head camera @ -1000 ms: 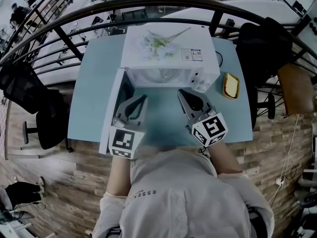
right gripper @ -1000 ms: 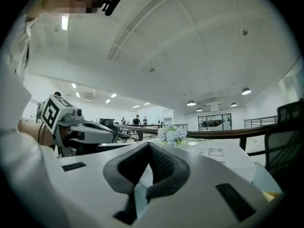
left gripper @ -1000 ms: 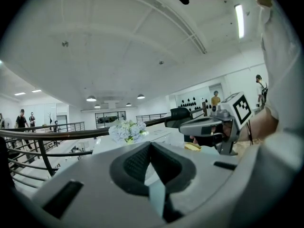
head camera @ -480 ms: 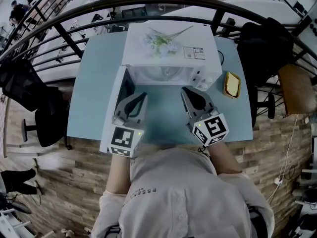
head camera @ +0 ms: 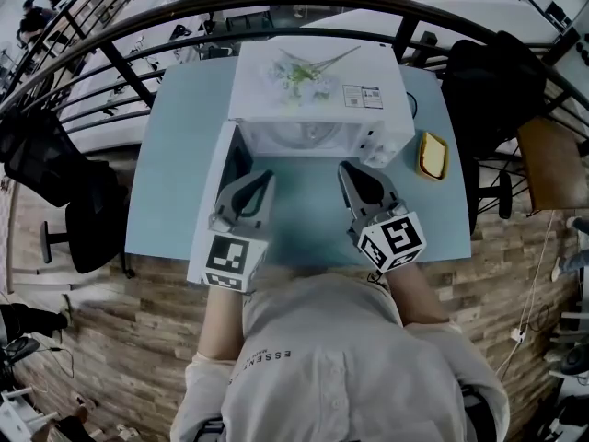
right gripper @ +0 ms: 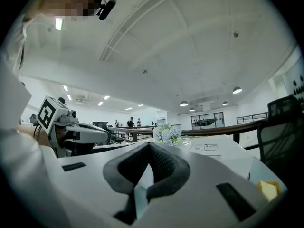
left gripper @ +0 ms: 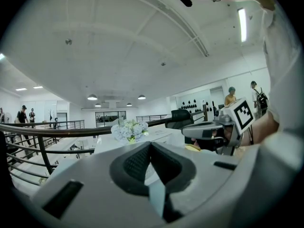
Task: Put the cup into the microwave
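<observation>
A white microwave [head camera: 313, 99] stands at the far side of the light blue table [head camera: 175, 155], with its door [head camera: 210, 201] swung open to the left. Inside the cavity lies a pale round shape [head camera: 304, 138]; I cannot tell whether it is the cup. No cup shows plainly in any view. My left gripper [head camera: 267, 180] and right gripper [head camera: 342, 168] hover side by side just in front of the opening, both pointing at it. Both are shut with nothing between their jaws, as the left gripper view [left gripper: 151, 144] and right gripper view [right gripper: 149, 144] also show.
Pale artificial flowers [head camera: 299, 74] lie on top of the microwave. A yellow block in a small dish [head camera: 429, 157] sits on the table to its right. A black railing [head camera: 276, 7] curves behind the table, a black chair [head camera: 55, 182] stands at the left, and a dark bag [head camera: 488, 81] lies at the right.
</observation>
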`<action>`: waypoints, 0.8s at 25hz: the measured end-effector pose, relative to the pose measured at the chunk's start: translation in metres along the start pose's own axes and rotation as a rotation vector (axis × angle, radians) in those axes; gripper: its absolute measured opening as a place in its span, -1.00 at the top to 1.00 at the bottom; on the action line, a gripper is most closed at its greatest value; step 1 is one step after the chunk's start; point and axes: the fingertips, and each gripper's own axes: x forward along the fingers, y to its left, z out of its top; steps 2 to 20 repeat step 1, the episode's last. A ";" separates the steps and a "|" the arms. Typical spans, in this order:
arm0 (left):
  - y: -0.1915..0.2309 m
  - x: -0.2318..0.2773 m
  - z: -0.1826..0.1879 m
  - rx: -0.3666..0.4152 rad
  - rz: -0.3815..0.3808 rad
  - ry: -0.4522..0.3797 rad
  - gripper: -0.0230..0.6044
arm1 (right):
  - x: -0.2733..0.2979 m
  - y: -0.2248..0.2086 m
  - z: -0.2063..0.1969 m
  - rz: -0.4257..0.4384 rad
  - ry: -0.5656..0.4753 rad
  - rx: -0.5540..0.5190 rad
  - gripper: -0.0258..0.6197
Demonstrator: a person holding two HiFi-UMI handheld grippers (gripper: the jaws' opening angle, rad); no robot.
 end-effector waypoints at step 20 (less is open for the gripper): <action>0.001 0.000 -0.001 -0.002 0.001 0.000 0.92 | 0.000 0.000 -0.001 -0.001 -0.001 0.008 0.87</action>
